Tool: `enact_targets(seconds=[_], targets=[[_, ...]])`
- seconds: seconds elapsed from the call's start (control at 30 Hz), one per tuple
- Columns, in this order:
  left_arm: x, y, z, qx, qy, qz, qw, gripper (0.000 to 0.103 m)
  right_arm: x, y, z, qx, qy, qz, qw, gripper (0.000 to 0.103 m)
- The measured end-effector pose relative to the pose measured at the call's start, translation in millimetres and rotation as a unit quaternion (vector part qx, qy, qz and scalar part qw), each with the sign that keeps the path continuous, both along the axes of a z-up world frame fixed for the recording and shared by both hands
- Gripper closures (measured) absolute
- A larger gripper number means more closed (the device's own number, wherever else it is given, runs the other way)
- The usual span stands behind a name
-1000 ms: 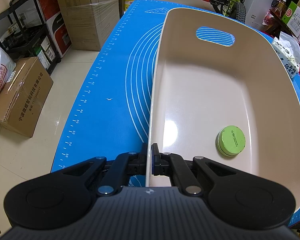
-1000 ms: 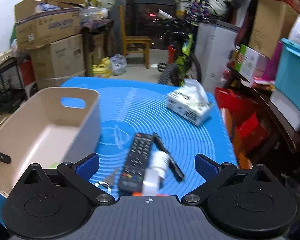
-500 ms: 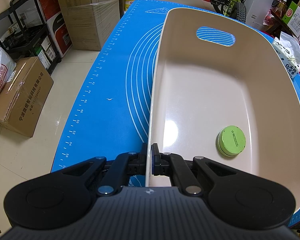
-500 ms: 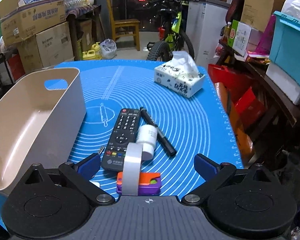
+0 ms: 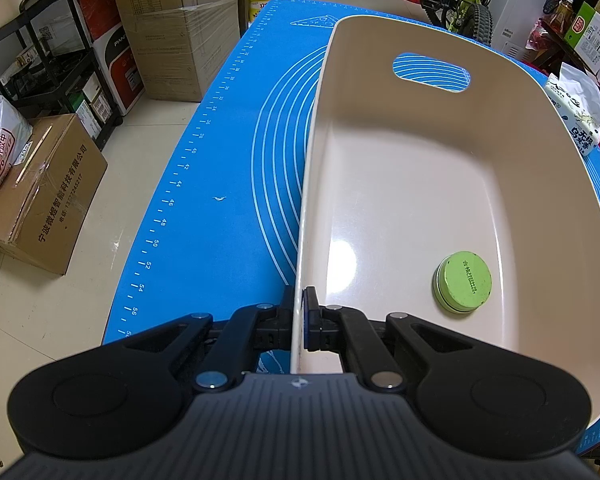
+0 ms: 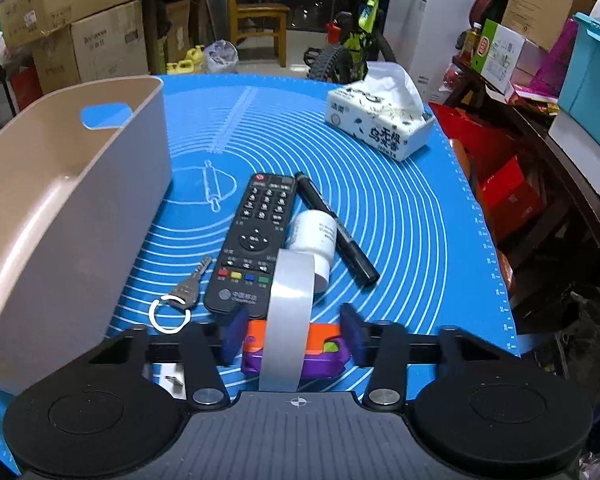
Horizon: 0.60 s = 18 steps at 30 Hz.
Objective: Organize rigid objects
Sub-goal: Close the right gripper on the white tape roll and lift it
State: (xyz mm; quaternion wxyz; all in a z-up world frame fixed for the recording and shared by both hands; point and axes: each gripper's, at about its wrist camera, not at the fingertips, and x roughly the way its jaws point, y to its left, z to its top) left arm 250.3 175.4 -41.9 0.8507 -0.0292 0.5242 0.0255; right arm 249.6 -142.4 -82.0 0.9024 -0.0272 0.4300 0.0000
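Left claw (image 5: pixel 300 320): pressed together on the near wall of the beige bin (image 5: pixel 500 128), one finger outside the wall and one inside, pinching the rim. The bin stands on the blue mat (image 5: pixel 228 168) that covers the surface; a handle slot is cut in its far wall. A round green tin (image 5: pixel 463 281) lies on the bin floor, near the right-hand wall, apart from the pinched rim.

Right claw (image 6: pixel 294 334): its jaws are closing, the blue pads (image 6: pixel 233 334) standing either side of a roll of clear tape (image 6: pixel 288 320) and an orange-and-purple block (image 6: pixel 324 354). The roll stands on edge, in front of or on the block. The right pad lies at the block's end; whether it presses cannot be told. The left pad stands just clear of block and roll.

Beyond the roll, on the mat: a black remote control (image 6: pixel 256 240) lying lengthwise; a small white bottle (image 6: pixel 314 236) on its side, just beside the remote's right edge; a black marker (image 6: pixel 334 228) lying diagonally, touching the bottle's far side. A key on a ring (image 6: pixel 180 300) lies between the remote and the bin (image 6: pixel 72 216), which stands at the left of the right wrist view. A tissue pack (image 6: pixel 380 120) sits at the far right of the mat, well apart from the other items. Cardboard boxes (image 5: pixel 40 192) stand on the floor around the surface.
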Motion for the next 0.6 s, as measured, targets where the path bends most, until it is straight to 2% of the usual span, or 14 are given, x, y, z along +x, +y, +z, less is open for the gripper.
enact_targets(seconds=[0.03, 0.2, 0.53, 0.6], targets=[[0, 0, 0, 0.000, 0.000, 0.000, 1.0000, 0.098, 2, 0, -3, 0.002, 0.006, -0.003, 1.000, 0.062], [0, 0, 0, 0.001, 0.000, 0.000, 1.0000, 0.098, 3, -9, -8, 0.035, 0.015, -0.012, 0.999, 0.073], [0, 0, 0, 0.001, 0.000, 0.000, 1.0000, 0.098, -2, -24, 3, 0.108, 0.008, -0.022, 0.994, 0.073], [0, 0, 0, 0.001, 0.000, 0.000, 1.0000, 0.098, 0, -31, 7, 0.146, 0.011, -0.029, 0.989, 0.073]])
